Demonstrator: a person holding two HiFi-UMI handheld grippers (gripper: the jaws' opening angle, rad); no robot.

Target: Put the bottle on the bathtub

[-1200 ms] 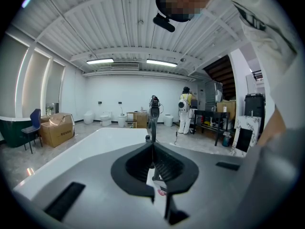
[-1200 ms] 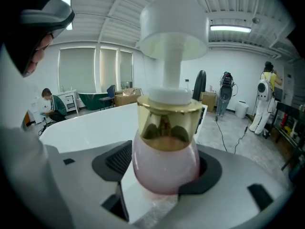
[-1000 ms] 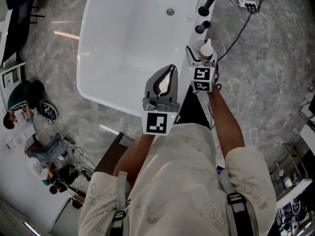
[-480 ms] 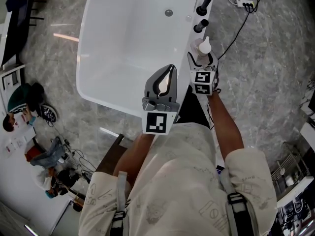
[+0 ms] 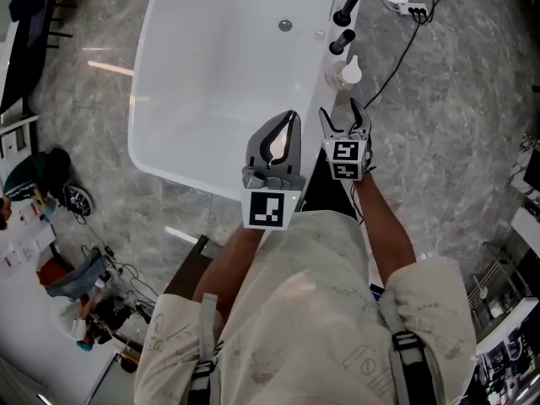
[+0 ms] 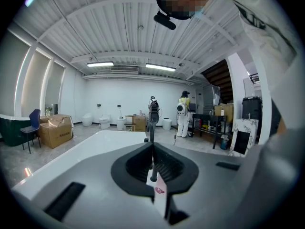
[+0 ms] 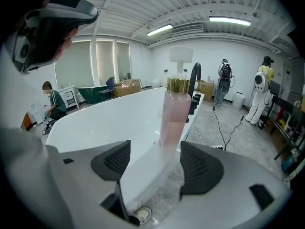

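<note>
since a second ago the right gripper (image 5: 342,115) has been backing off toward me, letting go of the bottle (image 5: 345,74), which was between its jaws then.

head view: bottle is standing upright on the bathtub (image 5: 148,146) rim, just beside the black tap fittings (image 5: 341,44). right gripper is hovering short of it, jaws spread, not touching it. left gripper (image 5: 294,118) is hanging over the tub edge beside the right one, jaws meeting at the tips.

left gripper view: i am seeing the left gripper (image 6: 153,162) jaws pressed fully together, holding nothing. white bathtub (image 6: 81,154) is stretching away behind them, and a black tap (image 6: 151,120) is rising in line with the jaw seam.

right gripper view: right gripper (image 7: 157,168) jaws are standing wide apart and empty. bottle (image 7: 173,118), with pink liquid, a gold collar and a white pump head, is standing just past them on the bathtub (image 7: 95,123) rim, clear of both pads (image 7: 112,160). black tap (image 7: 194,82) is showing behind it.
</note>
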